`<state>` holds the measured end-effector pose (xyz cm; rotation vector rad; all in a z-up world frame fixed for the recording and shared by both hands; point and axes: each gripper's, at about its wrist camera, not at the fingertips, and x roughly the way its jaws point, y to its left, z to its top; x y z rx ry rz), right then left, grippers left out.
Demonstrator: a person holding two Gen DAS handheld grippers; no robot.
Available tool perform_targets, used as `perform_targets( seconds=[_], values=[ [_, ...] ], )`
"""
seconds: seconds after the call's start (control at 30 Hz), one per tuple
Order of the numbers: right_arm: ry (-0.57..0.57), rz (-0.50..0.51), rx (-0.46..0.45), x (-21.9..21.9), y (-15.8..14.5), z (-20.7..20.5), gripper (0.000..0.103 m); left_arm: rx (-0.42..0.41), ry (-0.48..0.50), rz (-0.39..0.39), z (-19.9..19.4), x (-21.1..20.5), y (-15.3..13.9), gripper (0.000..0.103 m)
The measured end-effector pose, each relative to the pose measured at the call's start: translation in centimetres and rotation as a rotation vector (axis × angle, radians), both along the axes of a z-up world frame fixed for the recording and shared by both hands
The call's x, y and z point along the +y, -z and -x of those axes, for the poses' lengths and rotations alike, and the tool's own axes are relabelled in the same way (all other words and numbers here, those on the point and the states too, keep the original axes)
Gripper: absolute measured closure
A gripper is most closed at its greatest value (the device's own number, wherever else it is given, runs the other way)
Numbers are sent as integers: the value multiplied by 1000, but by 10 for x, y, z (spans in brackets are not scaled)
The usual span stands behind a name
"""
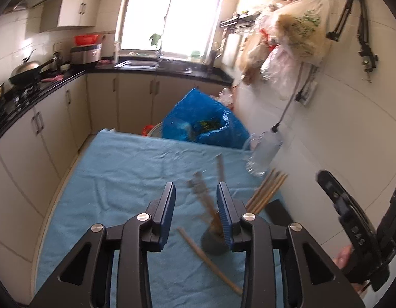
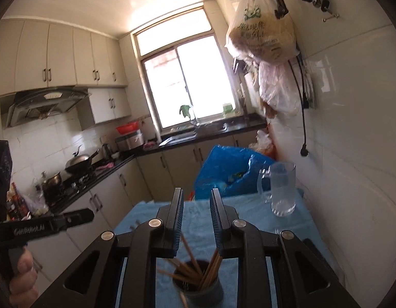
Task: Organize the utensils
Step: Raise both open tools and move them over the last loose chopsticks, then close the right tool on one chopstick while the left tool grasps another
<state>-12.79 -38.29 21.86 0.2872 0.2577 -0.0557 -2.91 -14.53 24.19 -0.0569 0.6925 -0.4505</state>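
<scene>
A dark round cup (image 2: 195, 286) stands on the blue cloth (image 2: 249, 213) and holds several wooden chopsticks (image 2: 210, 267) that fan out of it. My right gripper (image 2: 196, 202) hangs open just above the cup, its pads touching nothing. In the left wrist view the cup (image 1: 214, 242) sits below my left gripper (image 1: 196, 192), which is open. Blurred utensils (image 1: 201, 192) stand loose between its fingers, their lower ends in the cup. A chopstick bundle (image 1: 267, 190) leans out to the right, its foot hidden. One chopstick (image 1: 208, 256) lies on the cloth beside the cup.
A glass mug (image 2: 282, 190) stands at the table's far right by the tiled wall. A blue plastic bag (image 1: 205, 120) sits beyond the far edge. A flat black object (image 1: 277, 210) lies near the wall. Kitchen counters (image 1: 44, 97) run along the left.
</scene>
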Motion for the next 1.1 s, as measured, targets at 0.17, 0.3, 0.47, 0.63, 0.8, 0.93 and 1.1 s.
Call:
perform_targets(
  seconds=[0.17,0.3,0.47,0.63,0.8,0.93,1.1],
  values=[
    [-162,16,200,16,58,-1,74,101,-89,-43,-8,52,48,71],
    [-253,45,457,32,135,-18,75,261,-203,-90,-29,100,112,71],
    [-285,-2,668,33,201,-33,75,390,-266,-97,-44,134,166,71],
    [-293,-13,707,38,212,-33,75,415,-259,-100,-45,143,184,71],
    [-456,30,735,80,210,-27,74,424,-248,-96,-48,142,192,71],
    [-580,19,708,107,197,-23,74,428,-241,-92,-52,143,194,71],
    [-419,47,667,102,180,-61,74,436,-227,-108,-59,140,203,71]
  ],
)
